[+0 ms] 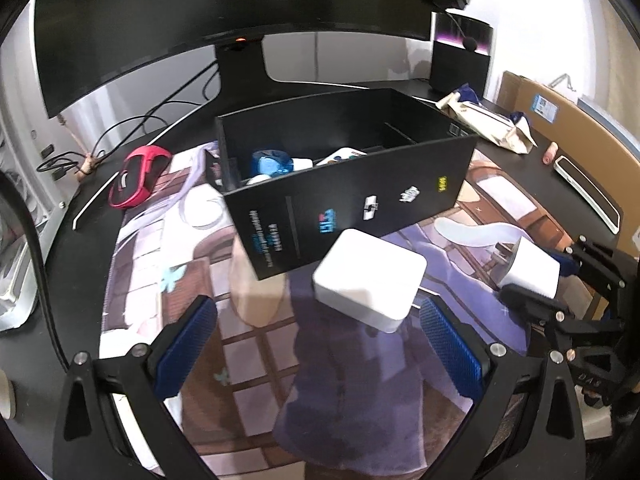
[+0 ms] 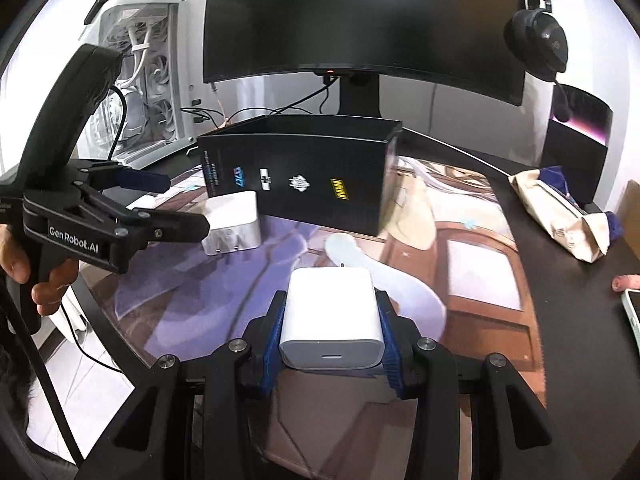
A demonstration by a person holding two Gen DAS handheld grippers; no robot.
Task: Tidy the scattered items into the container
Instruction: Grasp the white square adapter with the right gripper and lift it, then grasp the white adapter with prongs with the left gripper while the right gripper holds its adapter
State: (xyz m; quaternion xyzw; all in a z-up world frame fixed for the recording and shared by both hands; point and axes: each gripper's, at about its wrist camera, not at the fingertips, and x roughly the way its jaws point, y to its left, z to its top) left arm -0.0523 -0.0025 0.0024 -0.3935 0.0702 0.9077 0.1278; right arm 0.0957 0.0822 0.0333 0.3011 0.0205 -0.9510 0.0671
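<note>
An open black box [image 1: 360, 196] stands on the printed desk mat, with a blue item [image 1: 272, 162] and white items inside. A white charger block [image 1: 370, 280] lies on the mat just in front of the box. My left gripper [image 1: 320, 344] is open, and its blue pads [image 1: 188, 344] sit to either side and slightly short of that block. The right wrist view shows that left gripper [image 2: 180, 204] open beside the block [image 2: 234, 222] and the box [image 2: 300, 168]. My right gripper [image 2: 332, 304] is shut on a second white charger [image 2: 332, 320], held above the mat; it also shows in the left wrist view as the right gripper [image 1: 536, 276].
A red case [image 1: 138, 176] lies left of the box, with cables behind it. A beige pouch [image 2: 560, 208] and a phone [image 2: 632, 312] are at the right. A monitor [image 2: 360, 20], a headset [image 2: 540, 40] and a white PC case [image 2: 136, 80] stand at the back.
</note>
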